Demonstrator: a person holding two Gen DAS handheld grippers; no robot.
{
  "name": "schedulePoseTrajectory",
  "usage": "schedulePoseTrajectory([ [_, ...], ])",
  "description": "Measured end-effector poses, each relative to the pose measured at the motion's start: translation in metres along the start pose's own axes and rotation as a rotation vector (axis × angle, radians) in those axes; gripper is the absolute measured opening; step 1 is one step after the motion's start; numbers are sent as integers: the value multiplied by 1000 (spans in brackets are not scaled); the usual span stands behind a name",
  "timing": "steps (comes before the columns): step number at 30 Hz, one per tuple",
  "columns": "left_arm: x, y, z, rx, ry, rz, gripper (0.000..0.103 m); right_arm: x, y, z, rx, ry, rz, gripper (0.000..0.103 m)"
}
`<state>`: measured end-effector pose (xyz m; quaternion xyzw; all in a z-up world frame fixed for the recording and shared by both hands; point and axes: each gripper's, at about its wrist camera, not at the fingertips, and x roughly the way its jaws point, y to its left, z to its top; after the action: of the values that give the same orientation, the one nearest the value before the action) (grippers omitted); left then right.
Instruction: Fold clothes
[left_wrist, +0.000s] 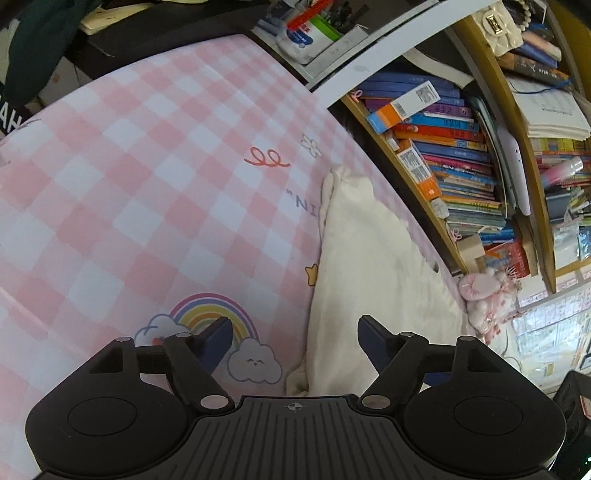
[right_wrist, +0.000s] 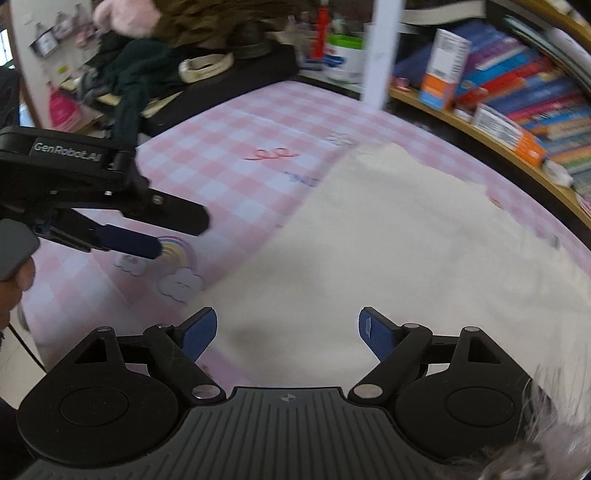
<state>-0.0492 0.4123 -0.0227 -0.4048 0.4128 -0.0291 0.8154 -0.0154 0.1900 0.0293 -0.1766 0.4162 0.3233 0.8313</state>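
A cream-white garment (left_wrist: 373, 266) lies flat along the right side of a pink-and-white checked bed sheet (left_wrist: 147, 177). My left gripper (left_wrist: 295, 332) stands open above the garment's left edge and the rainbow print, with nothing between its blue pads. In the right wrist view the same cream garment (right_wrist: 388, 251) fills the middle and right. My right gripper (right_wrist: 288, 328) hovers open over its near part, empty. The left gripper (right_wrist: 162, 232) shows at the left of that view, over the rainbow print, apart from the cloth.
Bookshelves (left_wrist: 461, 155) packed with books run along the far right edge of the bed. A pink plush toy (left_wrist: 487, 295) lies by the shelf. Dark clothes and clutter (right_wrist: 147, 74) pile on a black surface beyond the bed. A hand (right_wrist: 14, 280) shows at the left.
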Motion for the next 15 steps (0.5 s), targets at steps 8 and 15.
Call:
schedulePoseTrajectory([
  [8,-2,11,0,-53,-1,7,78,18,24,9,-66,64,85,82],
  [15,-2,14,0,-63,2,-10,81,27,31,9,-92,94,86,74],
])
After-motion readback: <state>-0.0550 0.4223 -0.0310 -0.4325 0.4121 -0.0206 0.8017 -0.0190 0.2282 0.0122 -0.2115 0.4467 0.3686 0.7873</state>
